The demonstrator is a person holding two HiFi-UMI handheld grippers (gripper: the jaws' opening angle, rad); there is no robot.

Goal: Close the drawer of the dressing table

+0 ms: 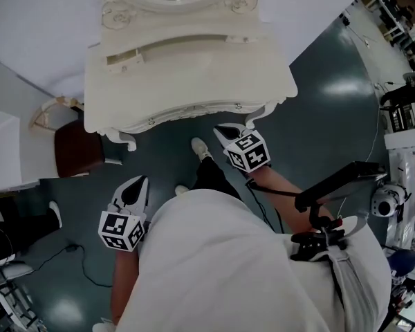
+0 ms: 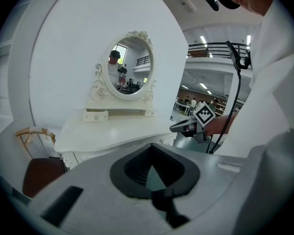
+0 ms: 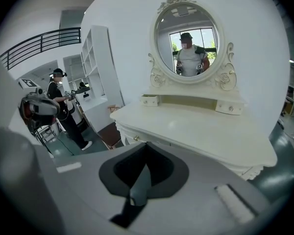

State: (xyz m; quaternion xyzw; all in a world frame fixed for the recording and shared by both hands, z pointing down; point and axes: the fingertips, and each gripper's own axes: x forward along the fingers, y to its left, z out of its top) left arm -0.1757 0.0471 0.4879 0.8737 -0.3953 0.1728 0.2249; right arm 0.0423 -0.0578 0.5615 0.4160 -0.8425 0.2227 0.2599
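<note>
The white dressing table (image 1: 194, 68) with an oval mirror (image 3: 187, 40) stands against the wall. Its drawer front (image 1: 194, 113) carries small knobs and sits in line under the top's scalloped edge, not sticking out. My right gripper (image 1: 225, 131) is shut and empty. Its tip is just in front of the table's front edge, near the right knob (image 1: 236, 107), and I cannot tell if it touches. My left gripper (image 1: 140, 184) is also shut with nothing in it and hangs further back over the floor. The left gripper view shows the right gripper (image 2: 182, 127) beside the table's corner.
A stool with a brown seat (image 1: 76, 147) stands at the table's left. The person's shoes (image 1: 201, 148) are on the dark floor below the table front. Another person (image 3: 63, 109) stands far left, and racks and equipment (image 1: 401, 116) stand on the right. A cable (image 1: 76, 258) lies on the floor.
</note>
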